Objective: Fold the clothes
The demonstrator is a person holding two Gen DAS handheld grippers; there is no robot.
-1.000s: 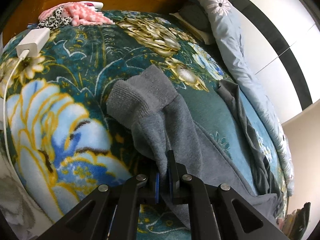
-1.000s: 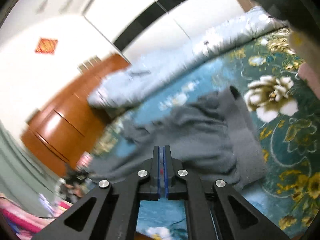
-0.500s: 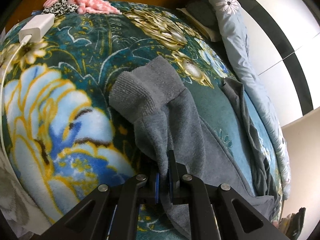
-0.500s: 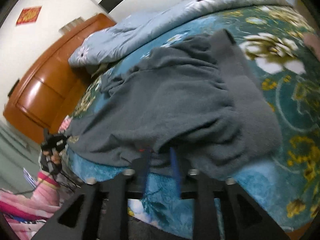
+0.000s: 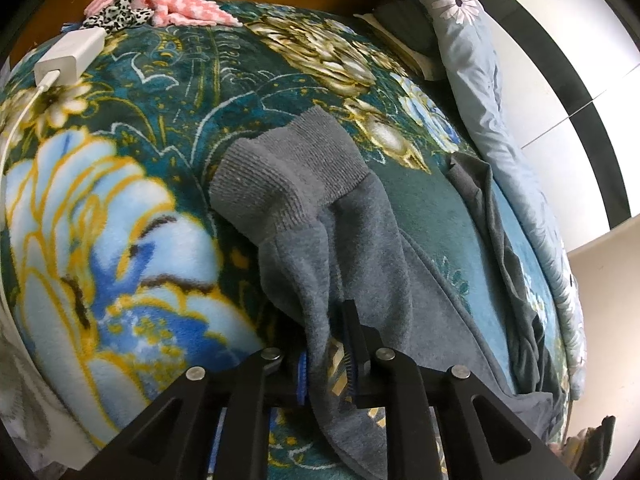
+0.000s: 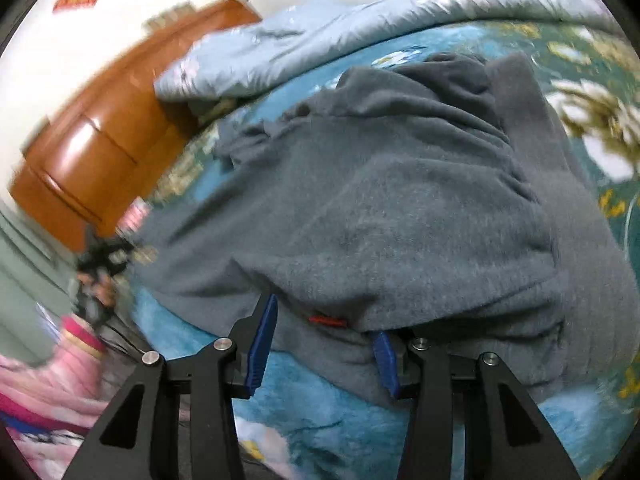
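Observation:
A grey fleece sweatshirt (image 6: 392,200) lies spread on a teal floral blanket (image 5: 120,208). Its sleeve with a ribbed cuff (image 5: 288,176) runs up the middle of the left wrist view. My left gripper (image 5: 328,340) has its jaws slightly apart, with a fold of the sleeve hanging between them. My right gripper (image 6: 324,332) is open, its blue pads (image 6: 262,340) on either side of the sweatshirt's near edge, where a small red tag (image 6: 328,320) shows. The fabric covers the tip of the right finger.
A white charger with cable (image 5: 70,56) and pink and leopard-print cloths (image 5: 160,8) lie at the blanket's far end. A pale blue quilt (image 6: 320,48) runs along the far side. A wooden headboard (image 6: 92,144) stands behind. Pink clothing (image 6: 52,392) lies at lower left.
My right gripper dropped to the sweatshirt's near edge and opened wide. My left gripper's jaws parted a little around the sleeve fold, and the view moved closer to the bed.

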